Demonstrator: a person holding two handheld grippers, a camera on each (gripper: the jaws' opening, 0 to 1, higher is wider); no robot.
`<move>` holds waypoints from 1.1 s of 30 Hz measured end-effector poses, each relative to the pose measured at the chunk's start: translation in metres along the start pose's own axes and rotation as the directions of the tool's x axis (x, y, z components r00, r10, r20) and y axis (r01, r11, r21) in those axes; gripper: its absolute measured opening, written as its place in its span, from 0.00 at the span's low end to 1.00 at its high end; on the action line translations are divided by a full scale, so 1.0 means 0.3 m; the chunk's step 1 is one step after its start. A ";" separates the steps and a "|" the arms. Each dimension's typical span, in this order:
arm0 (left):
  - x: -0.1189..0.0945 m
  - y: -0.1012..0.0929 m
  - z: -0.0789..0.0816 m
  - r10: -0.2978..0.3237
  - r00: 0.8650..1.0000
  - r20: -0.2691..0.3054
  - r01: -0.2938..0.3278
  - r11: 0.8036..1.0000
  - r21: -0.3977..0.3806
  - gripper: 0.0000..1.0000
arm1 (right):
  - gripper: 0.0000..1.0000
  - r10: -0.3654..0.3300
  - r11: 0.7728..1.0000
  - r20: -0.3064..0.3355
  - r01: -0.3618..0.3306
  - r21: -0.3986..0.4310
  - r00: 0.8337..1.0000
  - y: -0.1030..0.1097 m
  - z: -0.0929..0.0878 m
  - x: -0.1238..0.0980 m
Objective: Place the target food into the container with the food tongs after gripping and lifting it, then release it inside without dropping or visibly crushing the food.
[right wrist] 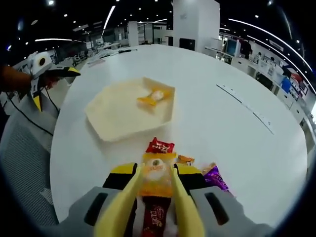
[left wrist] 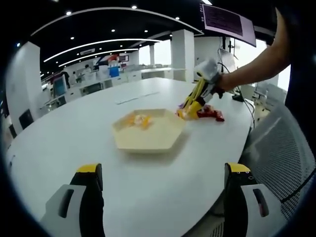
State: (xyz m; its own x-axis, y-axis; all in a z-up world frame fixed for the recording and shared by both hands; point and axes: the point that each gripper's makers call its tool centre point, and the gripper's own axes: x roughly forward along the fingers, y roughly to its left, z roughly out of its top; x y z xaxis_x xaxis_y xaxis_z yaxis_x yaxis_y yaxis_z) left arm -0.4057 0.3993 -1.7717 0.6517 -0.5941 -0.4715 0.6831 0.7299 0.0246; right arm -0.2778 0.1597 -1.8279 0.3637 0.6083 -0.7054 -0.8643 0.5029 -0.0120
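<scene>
Target food: an orange-wrapped snack (right wrist: 156, 174) with a pale round centre is sitting pinched between the tong tips, just ahead of the right claw (right wrist: 156, 180).
Tongs: yellow food tongs (right wrist: 148, 207) are running forward through the right claw.
Container: a cream hexagonal tray (right wrist: 111, 116) is lying on the surface beyond the claw, holding one orange-wrapped snack (right wrist: 154, 96).

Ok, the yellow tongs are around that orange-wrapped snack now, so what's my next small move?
Probably lift straight up, gently. In the right gripper view the yellow tongs straddle the orange-wrapped snack, which sits among the other packets, short of the cream hexagonal tray already holding one wrapped snack. The right gripper holds the tongs.
</scene>
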 end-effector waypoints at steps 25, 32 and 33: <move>0.001 0.001 -0.001 -0.002 1.000 -0.002 0.002 1.000 -0.001 0.99 | 0.20 -0.016 0.998 -0.031 0.018 0.059 0.999 -0.011 -0.010 -0.019; 0.002 -0.003 -0.003 -0.007 1.000 -0.005 0.007 1.000 0.004 0.99 | 0.20 -0.027 0.997 -0.024 0.028 0.066 0.999 -0.033 0.015 -0.051; 0.002 -0.003 -0.003 -0.008 1.000 -0.005 0.008 1.000 0.004 0.99 | 0.20 -0.026 0.997 -0.023 0.028 0.065 0.999 -0.034 0.019 -0.056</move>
State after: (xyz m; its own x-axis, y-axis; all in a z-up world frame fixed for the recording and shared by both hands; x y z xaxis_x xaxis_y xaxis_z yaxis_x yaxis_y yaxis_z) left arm -0.4063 0.3986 -1.7727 0.6447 -0.5981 -0.4761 0.6896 0.7238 0.0244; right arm -0.2731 0.1478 -1.8120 0.3783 0.5810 -0.7206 -0.8294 0.5585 0.0148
